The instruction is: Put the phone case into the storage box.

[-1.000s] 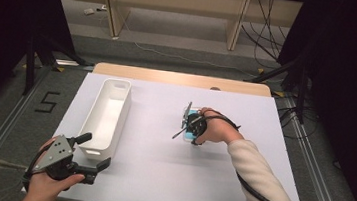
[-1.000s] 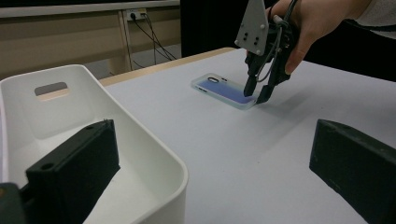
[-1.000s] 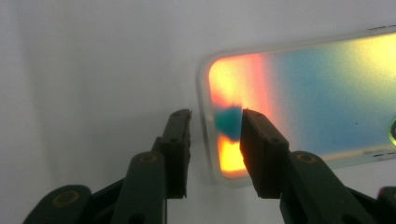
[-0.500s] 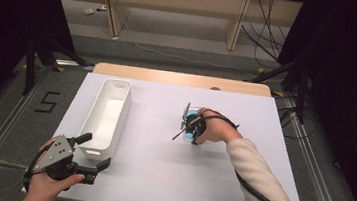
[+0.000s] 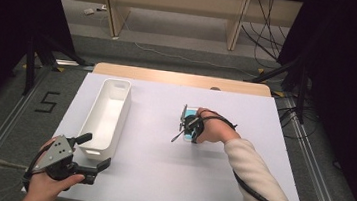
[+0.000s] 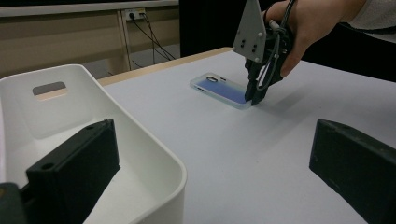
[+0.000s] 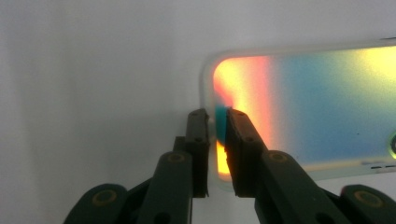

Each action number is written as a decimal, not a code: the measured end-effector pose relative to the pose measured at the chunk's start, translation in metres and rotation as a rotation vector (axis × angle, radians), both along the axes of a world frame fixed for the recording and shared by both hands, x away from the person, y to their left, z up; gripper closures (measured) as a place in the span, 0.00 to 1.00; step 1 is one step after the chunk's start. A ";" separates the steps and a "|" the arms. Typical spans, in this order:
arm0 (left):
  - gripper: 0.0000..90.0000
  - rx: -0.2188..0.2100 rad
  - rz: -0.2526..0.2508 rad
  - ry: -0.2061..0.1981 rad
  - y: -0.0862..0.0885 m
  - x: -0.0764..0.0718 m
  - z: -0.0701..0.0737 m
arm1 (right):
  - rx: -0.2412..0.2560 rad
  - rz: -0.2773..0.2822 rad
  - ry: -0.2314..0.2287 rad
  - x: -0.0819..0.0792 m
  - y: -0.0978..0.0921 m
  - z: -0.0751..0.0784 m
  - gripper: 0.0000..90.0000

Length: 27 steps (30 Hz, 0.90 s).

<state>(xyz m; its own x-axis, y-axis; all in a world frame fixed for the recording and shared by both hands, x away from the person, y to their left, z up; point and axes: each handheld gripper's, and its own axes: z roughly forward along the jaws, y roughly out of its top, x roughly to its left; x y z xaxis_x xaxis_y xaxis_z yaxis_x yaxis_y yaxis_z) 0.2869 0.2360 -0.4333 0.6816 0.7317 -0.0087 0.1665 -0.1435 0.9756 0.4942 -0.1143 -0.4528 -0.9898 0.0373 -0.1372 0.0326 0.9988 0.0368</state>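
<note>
Pinching the translucent blue phone case [image 7: 327, 112] by its short end, the right gripper [image 7: 219, 135] is unmoved, long axis running away from the fingers [image 7: 238, 140]; left gripper [image 5: 91, 151] spread wide.

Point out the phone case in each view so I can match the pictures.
High view: phone case mid-table, under the right tongs.
Left gripper view: upper middle, flat on the table.
Right gripper view: right half, edge between the jaws.
Shared landmark: the right tongs.

The phone case [image 7: 322, 107] runs off the right edge, its short end hidden between the right tongs [image 7: 218, 135]
</note>
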 end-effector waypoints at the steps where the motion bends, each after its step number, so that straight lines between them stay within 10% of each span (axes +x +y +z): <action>1: 0.01 0.002 0.000 -0.002 0.000 0.000 0.000 | -0.009 0.022 -0.001 0.000 0.001 0.000 0.92; 27: 0.01 0.003 0.000 -0.004 0.000 0.000 0.000 | -0.035 0.021 0.006 -0.004 0.005 0.001 0.97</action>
